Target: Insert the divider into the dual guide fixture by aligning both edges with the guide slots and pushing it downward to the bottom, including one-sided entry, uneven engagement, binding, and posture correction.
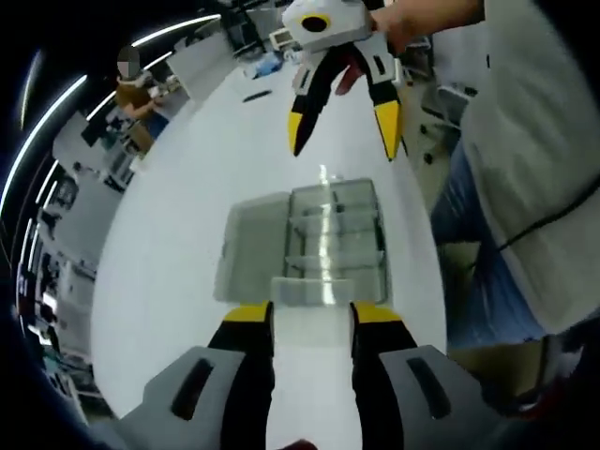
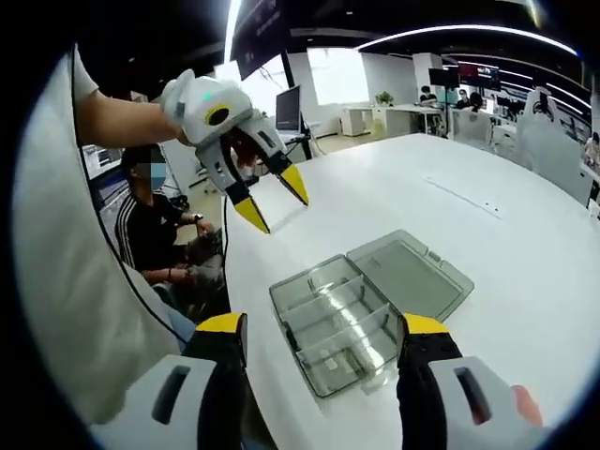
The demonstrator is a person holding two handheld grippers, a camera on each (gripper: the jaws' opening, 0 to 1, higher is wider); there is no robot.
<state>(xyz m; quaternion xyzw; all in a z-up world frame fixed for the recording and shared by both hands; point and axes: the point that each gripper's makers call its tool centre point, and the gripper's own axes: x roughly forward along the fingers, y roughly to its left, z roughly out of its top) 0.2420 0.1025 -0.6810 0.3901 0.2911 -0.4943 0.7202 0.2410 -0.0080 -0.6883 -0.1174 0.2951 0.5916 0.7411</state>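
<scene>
White tabletop (image 2: 525, 216) in an open office, bare around the clear compartment box (image 2: 349, 323), whose hinged lid (image 2: 410, 273) lies flat at 2 o'clock. Left gripper (image 1: 311, 312) grips a transparent divider (image 1: 312, 319) at the box's near edge — right gripper (image 2: 319, 325) spread wide, holding nothing, box between its jaws.

Open office with ceiling light strips (image 2: 469, 30), desks (image 2: 398, 117) and monitors (image 2: 287, 108)

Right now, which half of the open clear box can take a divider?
The tray half, crossed by clear walls into compartments; the lid lies flat and plain beside it.
</scene>
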